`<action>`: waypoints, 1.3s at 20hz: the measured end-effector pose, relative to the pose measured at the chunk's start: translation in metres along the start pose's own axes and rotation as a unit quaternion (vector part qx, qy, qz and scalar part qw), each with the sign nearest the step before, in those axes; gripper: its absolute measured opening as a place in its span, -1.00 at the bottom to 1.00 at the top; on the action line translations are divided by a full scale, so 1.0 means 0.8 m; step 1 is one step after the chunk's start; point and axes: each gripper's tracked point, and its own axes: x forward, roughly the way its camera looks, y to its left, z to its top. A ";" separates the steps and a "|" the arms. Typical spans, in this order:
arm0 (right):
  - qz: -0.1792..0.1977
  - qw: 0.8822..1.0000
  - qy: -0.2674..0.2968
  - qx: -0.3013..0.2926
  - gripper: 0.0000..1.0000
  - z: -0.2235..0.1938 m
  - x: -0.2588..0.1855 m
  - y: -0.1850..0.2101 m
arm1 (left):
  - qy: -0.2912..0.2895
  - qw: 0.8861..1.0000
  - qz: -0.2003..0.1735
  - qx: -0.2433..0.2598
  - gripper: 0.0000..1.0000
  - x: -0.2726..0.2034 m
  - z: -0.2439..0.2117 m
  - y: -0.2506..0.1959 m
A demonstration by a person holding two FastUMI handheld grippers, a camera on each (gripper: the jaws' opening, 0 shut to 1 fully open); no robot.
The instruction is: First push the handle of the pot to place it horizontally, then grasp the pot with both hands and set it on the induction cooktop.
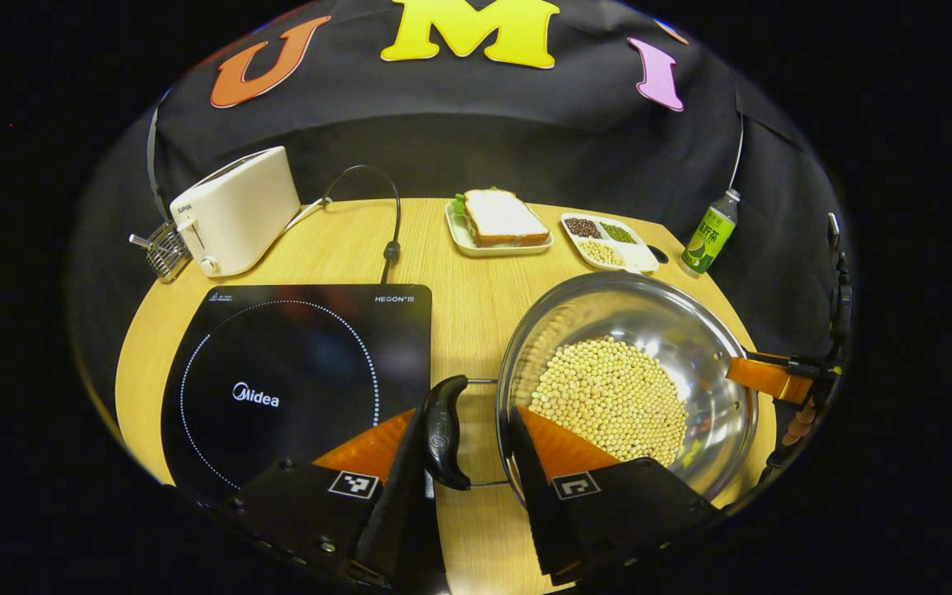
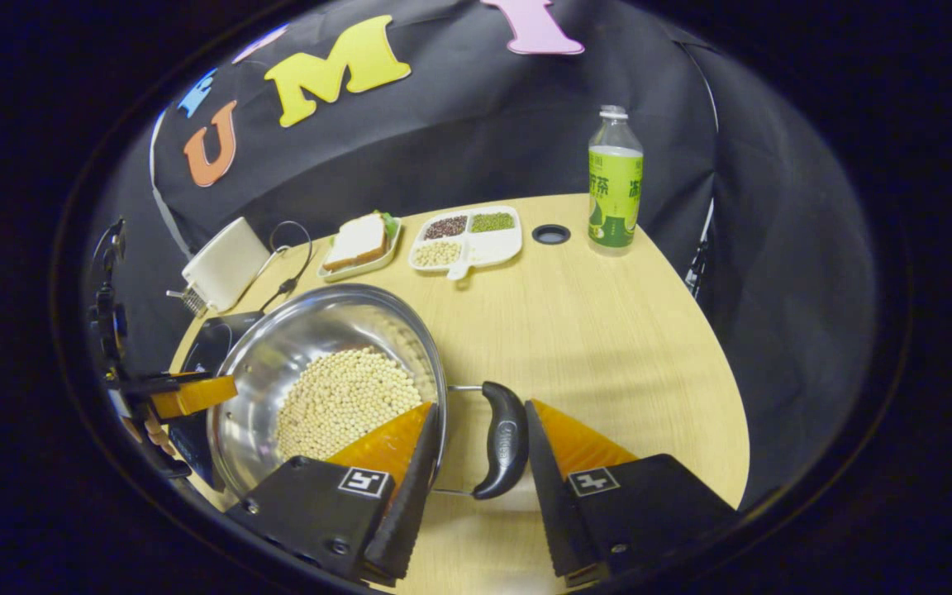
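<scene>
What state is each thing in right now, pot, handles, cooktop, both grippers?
pot: on the table beside the cooktop, holding soybeans.
left handle: horizontal, between the left gripper's fingers.
right handle: horizontal, between the right gripper's fingers.
left gripper: open, fingers apart around its handle.
right gripper: open, straddling its handle.
induction cooktop: bare, nothing on it.
bottle: upright, capped.
toaster: upright, corded.

Shiny steel pot (image 1: 691, 330), wood-grain table (image 1: 476, 273)

Light wood table (image 2: 608, 330), rounded edge; black cloth wall (image 2: 459, 140) behind; dim surroundings.
</scene>
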 end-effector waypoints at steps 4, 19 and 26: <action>0.002 1.000 -0.003 0.007 0.18 0.000 -0.002 0.001 | -0.004 1.000 0.000 -0.001 0.18 -0.003 0.001 -0.004; -0.011 1.000 -0.018 0.020 0.08 0.003 -0.054 0.012 | -0.035 0.999 -0.023 0.006 0.12 -0.046 0.013 -0.004; -0.021 0.999 -0.030 0.001 0.08 0.033 -0.100 0.069 | -0.060 0.997 -0.040 -0.015 0.12 -0.094 0.040 0.034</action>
